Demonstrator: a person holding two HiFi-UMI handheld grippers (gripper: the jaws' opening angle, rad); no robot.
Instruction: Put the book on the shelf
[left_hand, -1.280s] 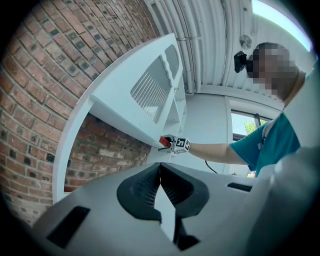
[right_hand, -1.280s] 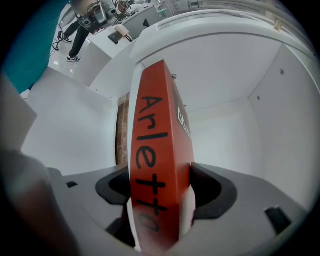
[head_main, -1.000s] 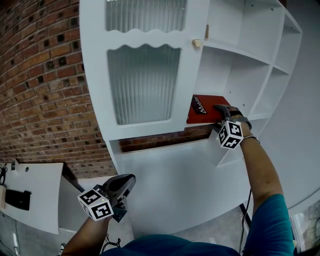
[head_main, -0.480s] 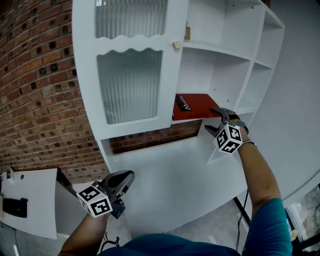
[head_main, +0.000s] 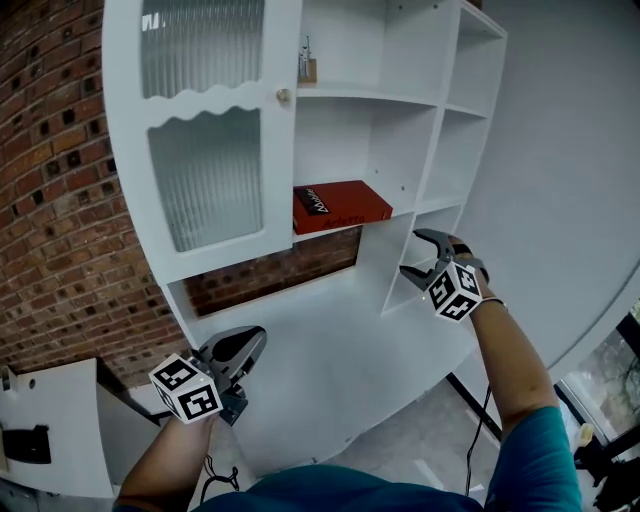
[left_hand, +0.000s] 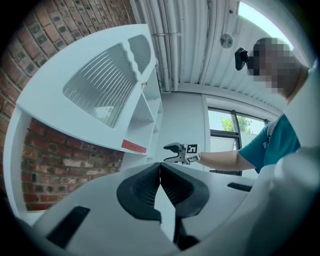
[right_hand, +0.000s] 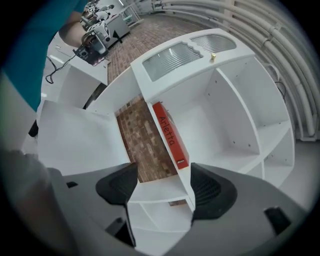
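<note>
A red book (head_main: 338, 206) lies flat on a shelf of the white cabinet (head_main: 330, 95), its spine facing out. The right gripper view shows the same book (right_hand: 170, 134) ahead of the jaws. My right gripper (head_main: 419, 254) hangs open and empty, below and to the right of the book, apart from it. My left gripper (head_main: 244, 352) is low at the left, jaws shut on nothing, over the white desk surface (head_main: 340, 360). In the left gripper view the shut pads (left_hand: 150, 187) meet at the centre, and the right gripper (left_hand: 176, 151) shows beyond.
The cabinet has a ribbed glass door (head_main: 205, 185) with a small knob (head_main: 284, 96) at the left and open compartments (head_main: 445, 150) at the right. A small object (head_main: 306, 64) stands on the upper shelf. A brick wall (head_main: 50, 200) runs behind. A white table (head_main: 50, 420) is at lower left.
My right gripper let go of the book and drew back down and right, jaws open. The book stays on the shelf. The head view swung right; the left gripper barely moved.
</note>
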